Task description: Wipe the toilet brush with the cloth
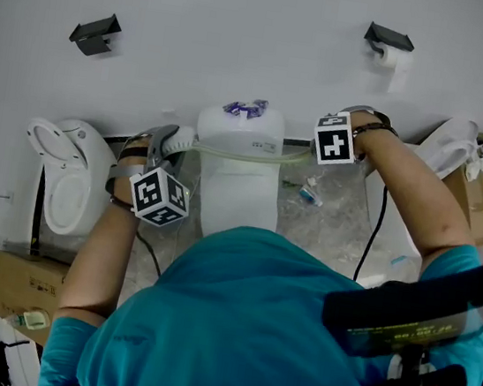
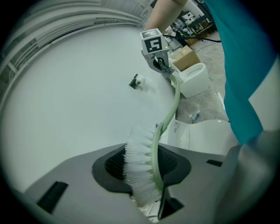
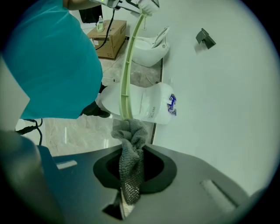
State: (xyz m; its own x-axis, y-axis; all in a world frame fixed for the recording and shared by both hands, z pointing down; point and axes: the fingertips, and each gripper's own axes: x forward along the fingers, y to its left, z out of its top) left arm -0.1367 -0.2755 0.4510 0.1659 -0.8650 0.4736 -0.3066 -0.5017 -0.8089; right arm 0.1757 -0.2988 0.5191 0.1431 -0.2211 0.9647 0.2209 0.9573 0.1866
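Two holds are seen above the toilet (image 1: 241, 134): the left gripper (image 2: 148, 192) is clamped on the toilet brush (image 2: 140, 166) at its bristle head, the right gripper (image 3: 131, 188) on the soft cloth (image 3: 131, 148) bunched against the light, bendy handle, which is judged best steadied near the head.

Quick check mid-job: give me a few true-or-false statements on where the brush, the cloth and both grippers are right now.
1. The left hand-held gripper grips the toilet brush at its bristle end. True.
2. The right hand-held gripper is empty. False: it is shut on the grey cloth, which is bunched against the brush's handle.
3. The brush's handle is pale green. True.
4. The brush stands on the floor. False: it is held in the air between the two grippers, above the toilet tank.
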